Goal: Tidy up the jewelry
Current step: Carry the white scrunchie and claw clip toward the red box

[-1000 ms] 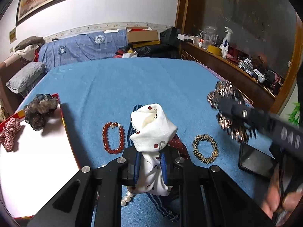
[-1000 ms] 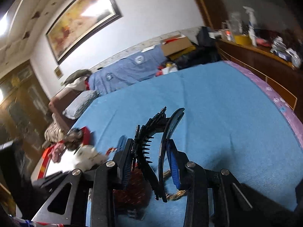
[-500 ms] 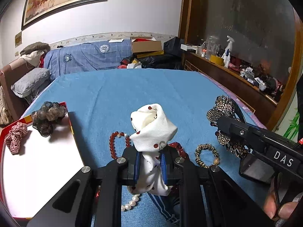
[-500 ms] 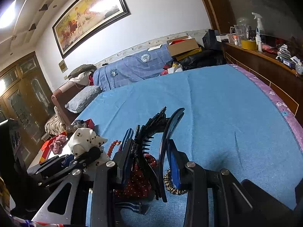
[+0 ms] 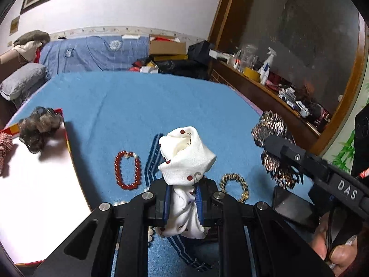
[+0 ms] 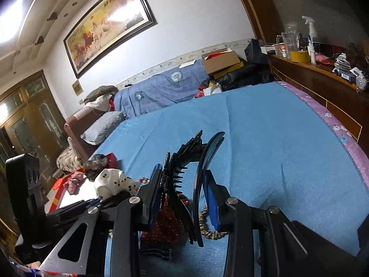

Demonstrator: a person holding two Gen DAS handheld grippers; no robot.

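The left tool (image 5: 182, 204) is clenched on a soft, light white cherry-print scrunchie (image 5: 186, 159) at lower centre, gripped round its bunched middle. The right tool (image 6: 182, 198) grasps a stiff, brittle black rhinestone hair claw (image 6: 184, 168) by its two shells; red bead bracelet (image 5: 127, 170) lies on the bed (image 5: 161, 101).

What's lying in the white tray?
In the white tray: a grey-brown scrunchie and a red checked scrunchie at its far end. Its near corner is hidden behind the left tongs.
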